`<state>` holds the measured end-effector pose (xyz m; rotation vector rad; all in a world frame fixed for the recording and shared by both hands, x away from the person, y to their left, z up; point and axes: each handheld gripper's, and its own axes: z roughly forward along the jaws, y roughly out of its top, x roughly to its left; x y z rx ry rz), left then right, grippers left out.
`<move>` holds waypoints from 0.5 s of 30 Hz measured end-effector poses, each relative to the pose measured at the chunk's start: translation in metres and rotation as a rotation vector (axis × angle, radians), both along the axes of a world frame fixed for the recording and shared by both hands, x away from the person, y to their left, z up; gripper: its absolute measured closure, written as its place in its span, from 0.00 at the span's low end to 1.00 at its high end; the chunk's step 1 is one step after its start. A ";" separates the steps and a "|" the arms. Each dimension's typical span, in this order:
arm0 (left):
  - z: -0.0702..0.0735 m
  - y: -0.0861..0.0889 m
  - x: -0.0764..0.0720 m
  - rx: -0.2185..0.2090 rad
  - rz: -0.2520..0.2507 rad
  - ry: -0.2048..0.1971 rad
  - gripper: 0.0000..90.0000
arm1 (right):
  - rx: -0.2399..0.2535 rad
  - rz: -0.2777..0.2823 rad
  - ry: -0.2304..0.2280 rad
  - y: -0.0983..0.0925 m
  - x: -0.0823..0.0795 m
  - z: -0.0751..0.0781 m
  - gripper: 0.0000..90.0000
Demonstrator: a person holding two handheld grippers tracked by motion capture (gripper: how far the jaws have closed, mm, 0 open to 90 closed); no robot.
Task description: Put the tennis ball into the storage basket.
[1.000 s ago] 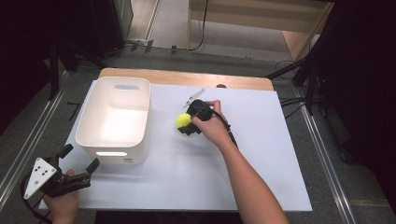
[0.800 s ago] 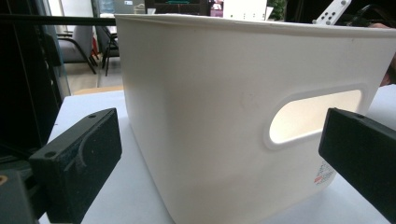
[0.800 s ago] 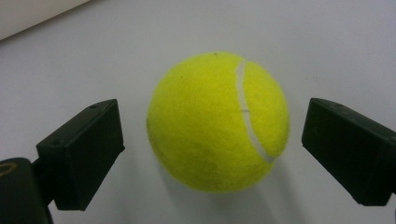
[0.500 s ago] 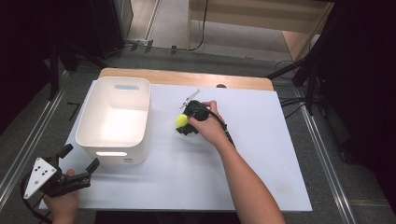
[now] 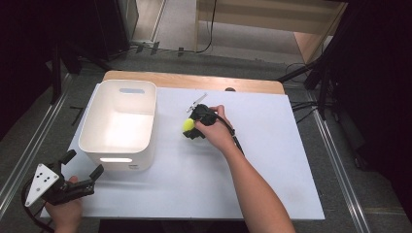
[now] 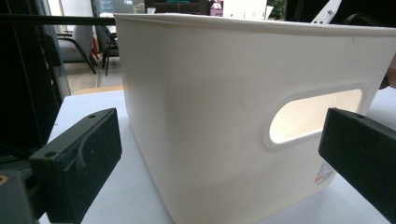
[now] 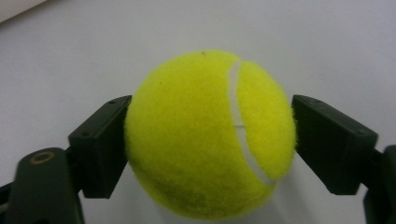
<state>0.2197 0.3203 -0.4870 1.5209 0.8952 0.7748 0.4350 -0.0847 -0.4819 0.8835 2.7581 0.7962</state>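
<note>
A yellow tennis ball (image 5: pixel 187 125) sits between the jaws of my right gripper (image 5: pixel 190 127) near the middle of the white table, just right of a white bin (image 5: pixel 121 164). In the right gripper view both black pads press the ball's (image 7: pixel 210 135) sides, so the right gripper (image 7: pixel 210 147) is shut on it, low over the surface. My left gripper (image 5: pixel 85 163) is held at the table's front left corner, open and empty. In the left gripper view it (image 6: pixel 219 158) faces the bin's near wall (image 6: pixel 210 88) and handle slot (image 6: pixel 315 114).
The white tabletop (image 5: pixel 272 160) stretches open to the right and front of the ball. A wooden strip (image 5: pixel 194 80) runs along the far edge. Dark floor, rails and cables surround the table. The bin's inside looks empty.
My right gripper has crept slightly left toward the bin with the ball in it. The left gripper has stayed put.
</note>
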 end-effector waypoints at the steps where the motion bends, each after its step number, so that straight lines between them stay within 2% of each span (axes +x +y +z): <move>1: 0.000 0.000 0.000 -0.002 -0.001 -0.001 0.00 | 0.008 0.010 0.007 0.000 0.000 0.000 0.25; 10: 0.000 0.000 0.000 -0.001 0.000 0.001 0.00 | 0.009 0.011 0.013 -0.003 0.001 0.003 0.25; 15: 0.000 0.000 0.000 0.000 -0.002 0.001 0.00 | 0.024 0.022 0.003 -0.007 -0.001 0.011 0.25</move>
